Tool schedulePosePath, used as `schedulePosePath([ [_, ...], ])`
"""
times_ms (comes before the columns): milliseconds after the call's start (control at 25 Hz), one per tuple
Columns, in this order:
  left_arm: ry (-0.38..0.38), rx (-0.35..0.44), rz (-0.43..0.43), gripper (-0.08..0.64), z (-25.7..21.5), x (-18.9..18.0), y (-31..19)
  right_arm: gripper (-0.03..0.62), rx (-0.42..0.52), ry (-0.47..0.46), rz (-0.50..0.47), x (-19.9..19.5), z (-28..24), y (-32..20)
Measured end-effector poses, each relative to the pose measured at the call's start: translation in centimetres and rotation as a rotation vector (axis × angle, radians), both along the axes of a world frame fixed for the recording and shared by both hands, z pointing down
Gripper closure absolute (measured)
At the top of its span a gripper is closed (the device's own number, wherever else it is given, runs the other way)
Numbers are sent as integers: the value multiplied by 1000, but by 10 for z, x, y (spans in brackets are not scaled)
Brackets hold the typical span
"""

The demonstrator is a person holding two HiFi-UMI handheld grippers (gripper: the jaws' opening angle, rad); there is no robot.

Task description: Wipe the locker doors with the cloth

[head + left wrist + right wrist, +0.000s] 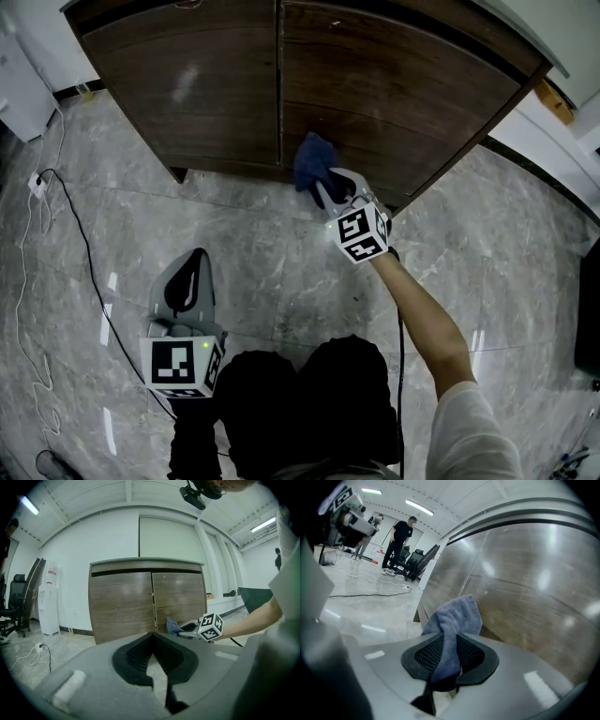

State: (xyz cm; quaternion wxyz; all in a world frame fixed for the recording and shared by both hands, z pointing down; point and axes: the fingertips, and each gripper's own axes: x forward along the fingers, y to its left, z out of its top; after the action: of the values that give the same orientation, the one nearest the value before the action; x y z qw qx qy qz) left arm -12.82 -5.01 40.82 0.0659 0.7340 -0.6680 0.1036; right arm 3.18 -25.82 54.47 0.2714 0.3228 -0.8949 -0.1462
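A dark wooden locker with two doors (375, 84) (178, 592) (534, 588) stands ahead on the marble floor. My right gripper (323, 187) (447, 656) is shut on a blue cloth (312, 159) (454, 620) (172, 626), which is held low against the right door near the centre seam. My left gripper (192, 281) (152, 656) hangs back over the floor, well short of the locker. Its jaws stand close together with nothing between them.
A white cable (37, 281) and a black cable (89, 272) run over the grey marble floor (262, 253) at the left. A white unit (48, 597) stands left of the locker. People and office chairs (401, 541) are far off.
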Motion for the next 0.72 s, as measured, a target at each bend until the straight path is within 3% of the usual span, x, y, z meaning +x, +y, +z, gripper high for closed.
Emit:
schedulePosePath([
  [280,3,19,8,560,-3,3,4,508,113,-68,-48,-15,-73,25],
  [720,11,33,6,560,-6,1,9,508,372,-201,-96,-51,-241,14],
])
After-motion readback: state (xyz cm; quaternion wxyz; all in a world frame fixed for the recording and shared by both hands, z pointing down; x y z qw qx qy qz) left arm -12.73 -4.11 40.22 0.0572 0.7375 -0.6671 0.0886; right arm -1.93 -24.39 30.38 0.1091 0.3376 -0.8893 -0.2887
